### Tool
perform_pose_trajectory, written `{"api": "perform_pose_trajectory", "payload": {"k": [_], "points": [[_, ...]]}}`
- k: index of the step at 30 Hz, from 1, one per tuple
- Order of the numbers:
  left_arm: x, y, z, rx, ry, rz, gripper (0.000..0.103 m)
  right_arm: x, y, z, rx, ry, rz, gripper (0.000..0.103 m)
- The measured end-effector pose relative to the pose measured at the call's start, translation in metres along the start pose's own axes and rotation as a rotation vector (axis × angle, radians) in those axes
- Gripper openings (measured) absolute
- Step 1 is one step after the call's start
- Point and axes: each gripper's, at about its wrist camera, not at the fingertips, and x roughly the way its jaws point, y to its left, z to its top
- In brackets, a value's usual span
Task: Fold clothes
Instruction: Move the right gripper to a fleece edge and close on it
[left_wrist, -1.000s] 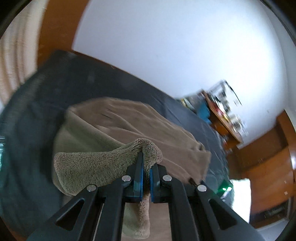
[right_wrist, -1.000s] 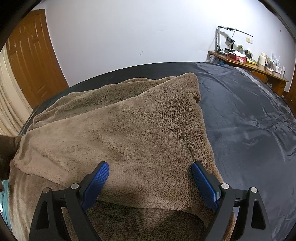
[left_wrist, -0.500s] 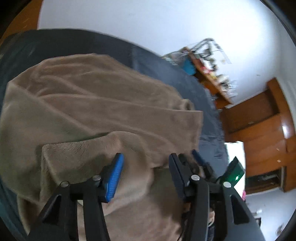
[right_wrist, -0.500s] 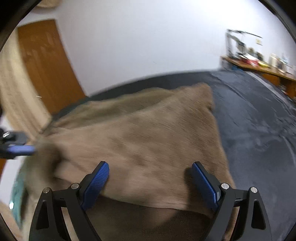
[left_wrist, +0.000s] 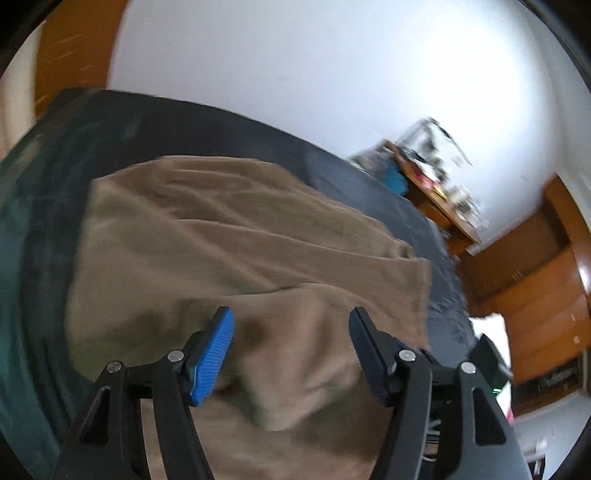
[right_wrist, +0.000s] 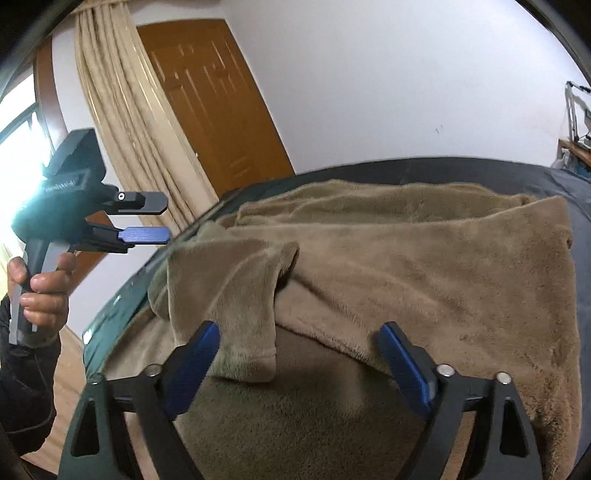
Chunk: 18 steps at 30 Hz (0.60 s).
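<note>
A brown fleece garment (right_wrist: 424, 266) lies partly folded on a dark bed cover (right_wrist: 576, 184); it also shows in the left wrist view (left_wrist: 229, 240). A sleeve (right_wrist: 240, 295) lies folded over its left side. My left gripper (left_wrist: 291, 343) is open and empty above the garment's near part. In the right wrist view the left gripper (right_wrist: 162, 218) shows held up in a hand at the left, off the cloth. My right gripper (right_wrist: 299, 347) is open and empty just above the garment's near edge.
A wooden door (right_wrist: 214, 110) and beige curtain (right_wrist: 122, 122) stand behind the bed at the left. A cluttered wooden desk (left_wrist: 436, 184) stands at the far right, with wooden cabinets (left_wrist: 535, 280) beside it. The bed's left edge (right_wrist: 122, 295) runs close to the garment.
My left gripper opened and let go of the sleeve, which now lies folded on the garment, then lifted away to the left. The right gripper stayed open and turned left.
</note>
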Motion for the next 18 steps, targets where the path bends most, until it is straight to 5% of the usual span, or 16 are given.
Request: {"api": "perform_pose_trajectory", "payload": {"k": [2,8,12,18], "points": [[-0.002,0.023,-0.001,-0.051,-0.012,0.018,0.069,0.004,-0.003,-0.002,0.022,0.019,0.024,0.074],[0.001,0.081,-0.006,-0.17,-0.018,0.016,0.069,0.023,0.006,-0.009,0.032,0.135,0.063,0.072],[0.008,0.095,-0.008,-0.196,-0.01,-0.029,0.069,0.039,0.032,-0.016,-0.062,0.215,-0.002,0.069],[0.014,0.101,-0.005,-0.181,-0.011,-0.046,0.071,0.05,0.041,-0.013,-0.053,0.252,0.018,0.042]]}}
